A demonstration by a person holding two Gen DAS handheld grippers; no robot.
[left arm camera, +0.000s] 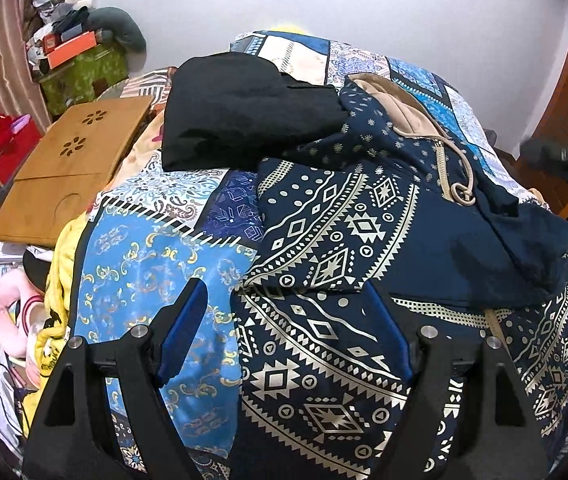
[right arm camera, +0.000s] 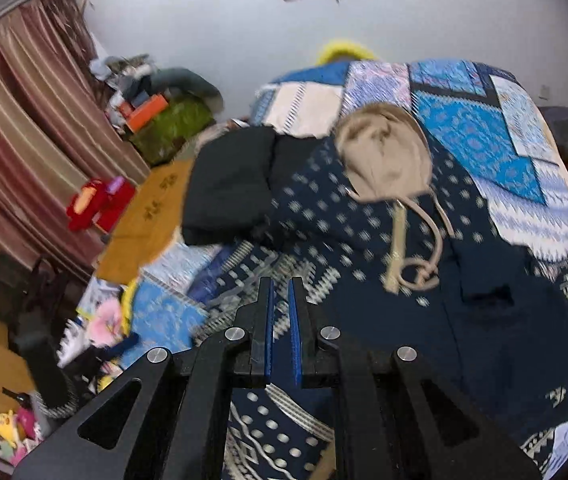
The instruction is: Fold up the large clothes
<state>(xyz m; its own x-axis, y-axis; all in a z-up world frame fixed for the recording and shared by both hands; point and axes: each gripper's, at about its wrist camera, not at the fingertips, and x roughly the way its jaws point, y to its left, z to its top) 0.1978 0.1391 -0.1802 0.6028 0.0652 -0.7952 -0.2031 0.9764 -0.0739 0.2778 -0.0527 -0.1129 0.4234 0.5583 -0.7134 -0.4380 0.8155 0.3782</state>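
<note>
At the left, the wooden lap tray [left arm camera: 71, 168] is lying at the edge of the bed [left arm camera: 155, 276], beside the black folded garment [left arm camera: 243, 120]. The left claw [left arm camera: 284, 336] is hovering with its jaws standing wide apart and nothing between them; the blue pads are not pressing on any cloth. Directly under and ahead of it the navy patterned hoodie [left arm camera: 344, 248] is spreading over the patchwork cover, with one side already turned over the body. Its long axis is running away from both claws, from the hem close to the cameras toward the beige hood [right arm camera: 384, 160] at the far end, with the drawstring [right arm camera: 420, 272] lying along the middle. More to the right, the right claw [right arm camera: 280, 300] is closed, gripping nothing, above the same garment. In my judgement the left claw is nearer to the hoodie's left edge, so the next grasp there is falling to it.
</note>
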